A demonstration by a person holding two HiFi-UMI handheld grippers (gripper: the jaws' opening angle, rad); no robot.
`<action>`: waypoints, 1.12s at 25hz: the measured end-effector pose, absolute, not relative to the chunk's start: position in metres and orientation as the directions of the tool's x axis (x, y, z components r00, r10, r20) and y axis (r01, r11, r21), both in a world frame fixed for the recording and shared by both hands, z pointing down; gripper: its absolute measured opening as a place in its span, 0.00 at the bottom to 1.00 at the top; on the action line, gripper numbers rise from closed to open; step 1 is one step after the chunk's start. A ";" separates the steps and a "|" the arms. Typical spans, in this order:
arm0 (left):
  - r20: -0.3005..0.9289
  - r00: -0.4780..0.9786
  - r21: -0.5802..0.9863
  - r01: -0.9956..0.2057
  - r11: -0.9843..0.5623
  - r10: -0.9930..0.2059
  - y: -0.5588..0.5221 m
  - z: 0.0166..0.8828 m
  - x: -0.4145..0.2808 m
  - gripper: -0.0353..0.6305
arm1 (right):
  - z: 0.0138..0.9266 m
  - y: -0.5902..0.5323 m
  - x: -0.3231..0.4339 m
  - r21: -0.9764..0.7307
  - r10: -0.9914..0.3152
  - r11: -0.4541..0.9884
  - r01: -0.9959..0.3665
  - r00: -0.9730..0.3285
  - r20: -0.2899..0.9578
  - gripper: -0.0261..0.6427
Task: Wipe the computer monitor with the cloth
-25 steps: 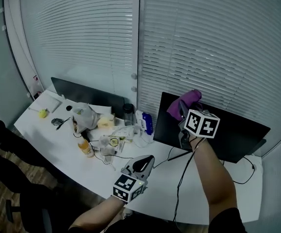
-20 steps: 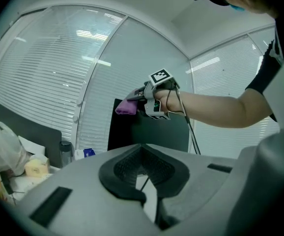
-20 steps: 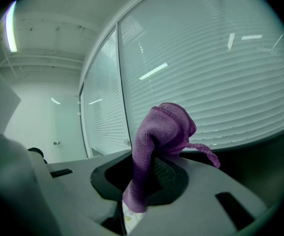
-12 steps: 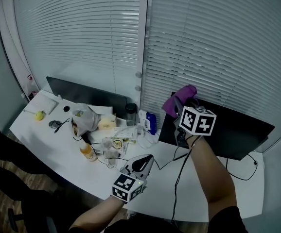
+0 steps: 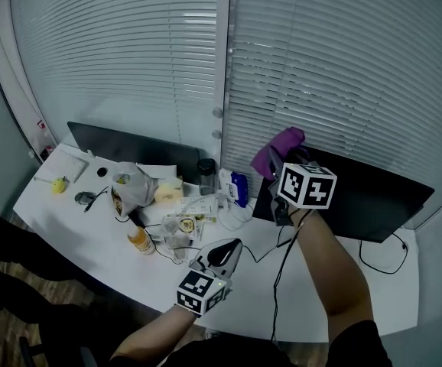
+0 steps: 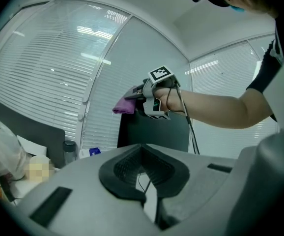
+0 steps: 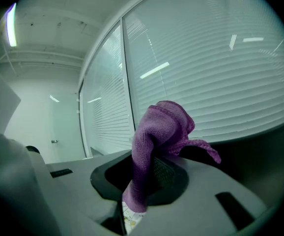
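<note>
A purple cloth (image 5: 276, 148) is pinched in my right gripper (image 5: 281, 167), which is shut on it at the top left corner of the black monitor (image 5: 366, 197). In the right gripper view the cloth (image 7: 156, 146) bunches up out of the jaws, the monitor's dark top edge (image 7: 260, 141) just behind it. My left gripper (image 5: 219, 257) hovers low over the white desk (image 5: 76, 228), shut with nothing between its jaws. From the left gripper view, the right gripper (image 6: 141, 96), the cloth (image 6: 124, 105) and the monitor (image 6: 154, 134) show ahead.
A second black monitor (image 5: 121, 147) stands at the back left. Clutter lies mid-desk: a plastic bag (image 5: 133, 186), an orange bottle (image 5: 137, 239), a dark cup (image 5: 206, 176), a blue-and-white pack (image 5: 238, 187), papers and cables (image 5: 282, 274). White blinds (image 5: 320, 75) back the desk.
The right gripper with the cloth has shifted slightly left and up along the monitor's top left corner. The head view has turned a little. The left gripper has barely moved.
</note>
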State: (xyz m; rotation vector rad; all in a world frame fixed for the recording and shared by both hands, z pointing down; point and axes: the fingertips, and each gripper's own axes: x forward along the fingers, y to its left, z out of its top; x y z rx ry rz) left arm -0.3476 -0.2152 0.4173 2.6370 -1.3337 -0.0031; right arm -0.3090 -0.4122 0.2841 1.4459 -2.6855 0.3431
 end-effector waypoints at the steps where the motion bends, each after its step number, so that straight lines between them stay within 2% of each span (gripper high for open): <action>1: 0.083 0.596 0.168 -0.798 -0.579 -0.798 -0.216 0.418 -0.349 0.06 | 0.286 -0.413 -0.310 -0.163 -0.816 0.530 -0.832 -0.553 0.170 0.14; 10: 0.104 0.601 0.186 -0.794 -0.579 -0.792 -0.222 0.432 -0.349 0.06 | 0.319 -0.411 -0.314 -0.174 -0.816 0.521 -0.836 -0.547 0.188 0.14; 28: 0.197 0.606 0.228 -0.793 -0.565 -0.771 -0.225 0.474 -0.346 0.06 | 0.449 -0.397 -0.309 -0.259 -0.774 0.489 -0.833 -0.551 0.312 0.14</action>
